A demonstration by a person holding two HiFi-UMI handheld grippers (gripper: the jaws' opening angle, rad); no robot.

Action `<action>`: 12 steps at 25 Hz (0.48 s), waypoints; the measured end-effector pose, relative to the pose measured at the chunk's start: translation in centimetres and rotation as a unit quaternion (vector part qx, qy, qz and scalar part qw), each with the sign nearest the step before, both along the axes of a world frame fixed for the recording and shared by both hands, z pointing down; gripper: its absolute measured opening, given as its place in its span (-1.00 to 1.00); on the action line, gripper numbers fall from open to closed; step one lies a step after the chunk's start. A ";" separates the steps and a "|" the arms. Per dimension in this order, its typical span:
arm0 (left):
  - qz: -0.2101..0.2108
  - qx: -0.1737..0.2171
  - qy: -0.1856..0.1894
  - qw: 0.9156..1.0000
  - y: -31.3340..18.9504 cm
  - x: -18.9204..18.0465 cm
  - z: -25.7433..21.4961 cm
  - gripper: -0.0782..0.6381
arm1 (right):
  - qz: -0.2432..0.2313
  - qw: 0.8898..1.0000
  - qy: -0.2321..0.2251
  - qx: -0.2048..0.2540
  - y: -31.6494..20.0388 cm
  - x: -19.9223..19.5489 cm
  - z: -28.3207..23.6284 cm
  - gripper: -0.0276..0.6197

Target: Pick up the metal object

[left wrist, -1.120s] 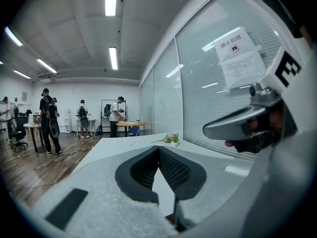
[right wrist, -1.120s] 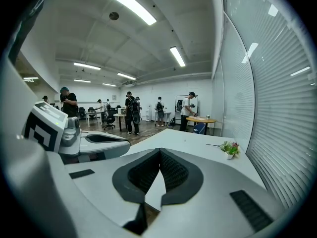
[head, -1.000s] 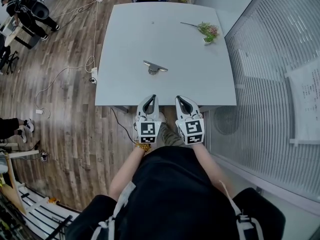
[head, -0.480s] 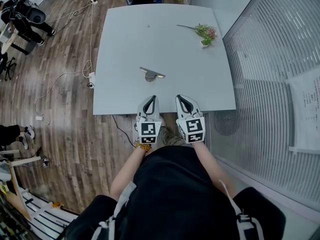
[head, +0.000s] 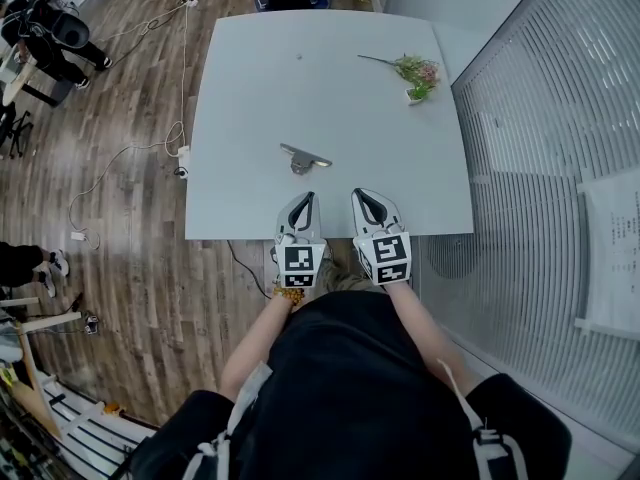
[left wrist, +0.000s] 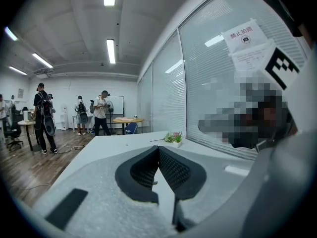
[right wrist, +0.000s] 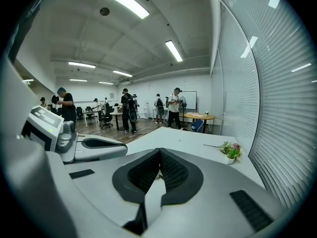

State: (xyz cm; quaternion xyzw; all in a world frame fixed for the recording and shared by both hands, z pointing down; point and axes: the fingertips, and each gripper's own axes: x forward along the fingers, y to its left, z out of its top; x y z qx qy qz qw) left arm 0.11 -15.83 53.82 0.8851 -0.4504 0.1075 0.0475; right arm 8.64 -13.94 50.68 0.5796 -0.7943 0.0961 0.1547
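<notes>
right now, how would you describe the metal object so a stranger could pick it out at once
Find the big white table on the wood floor. The metal object lies in its near half, about midway across: a small grey bar on a rounded base. Its only real neighbour, the flower sprig at the far right, is green and pink.
</notes>
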 end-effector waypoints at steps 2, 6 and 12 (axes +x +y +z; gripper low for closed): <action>0.000 0.000 -0.001 1.000 -0.7 0.2 0.1 -0.78 | -0.003 1.000 -0.003 -0.002 -0.9 0.0 0.1 -0.91; 0.003 0.005 -0.013 1.000 -2.1 0.5 0.1 -0.78 | -0.012 1.000 -0.009 -0.002 -2.6 0.1 0.2 -0.91; 0.009 0.018 -0.026 0.999 -4.2 0.8 -0.4 -0.77 | -0.013 1.000 -0.024 0.000 -5.5 0.6 0.0 -0.91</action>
